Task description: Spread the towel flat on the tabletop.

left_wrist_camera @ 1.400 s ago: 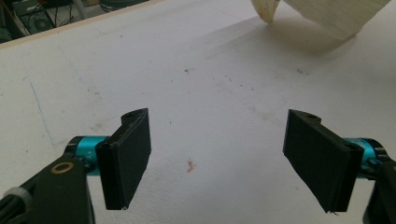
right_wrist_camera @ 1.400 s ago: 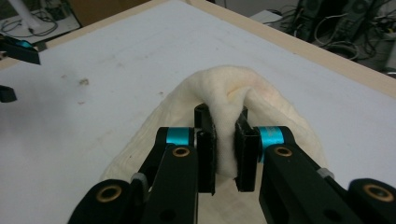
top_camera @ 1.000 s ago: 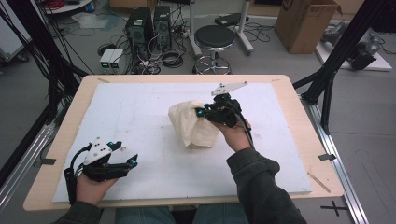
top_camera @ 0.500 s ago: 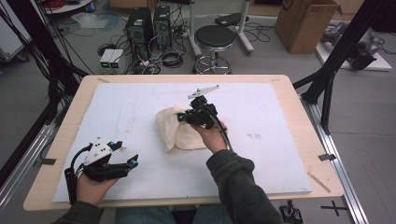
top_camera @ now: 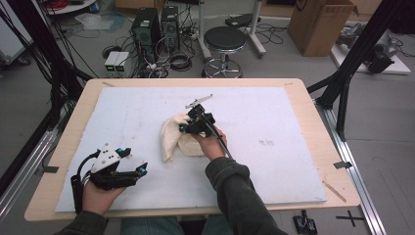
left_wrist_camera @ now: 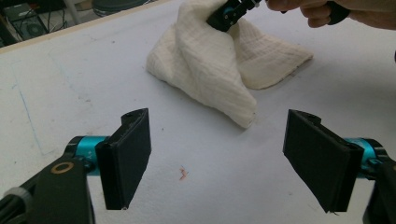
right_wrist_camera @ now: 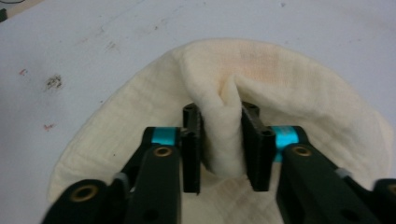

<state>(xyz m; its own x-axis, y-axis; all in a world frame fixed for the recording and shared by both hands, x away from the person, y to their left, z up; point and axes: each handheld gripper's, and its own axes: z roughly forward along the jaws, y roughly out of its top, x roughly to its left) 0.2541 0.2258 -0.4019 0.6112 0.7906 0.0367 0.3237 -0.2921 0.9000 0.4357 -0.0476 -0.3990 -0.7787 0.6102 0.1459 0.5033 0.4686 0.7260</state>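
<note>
Cream cloth point(top_camera: 177, 138) lies bunched mid-desk point(top_camera: 293, 88), a raised fold between the right gripper point(right_wrist_camera: 223, 144)'s just-loosened jaws, while the left gripper point(left_wrist_camera: 217, 158), near left, rests jaws spread.

In the high view, the right gripper point(top_camera: 188, 126) and the hand holding it cover part of the cream cloth point(top_camera: 171, 137); whether the pads press the fabric is too small to tell there. The person's forearms are cut off by the bottom edge. In the left gripper view, the right hand point(left_wrist_camera: 327, 11) is cut off by the top edge. In the right gripper view, the gripper's body hides the cloth's near part, and the fold between the jaws hides their inner pad faces.
</note>
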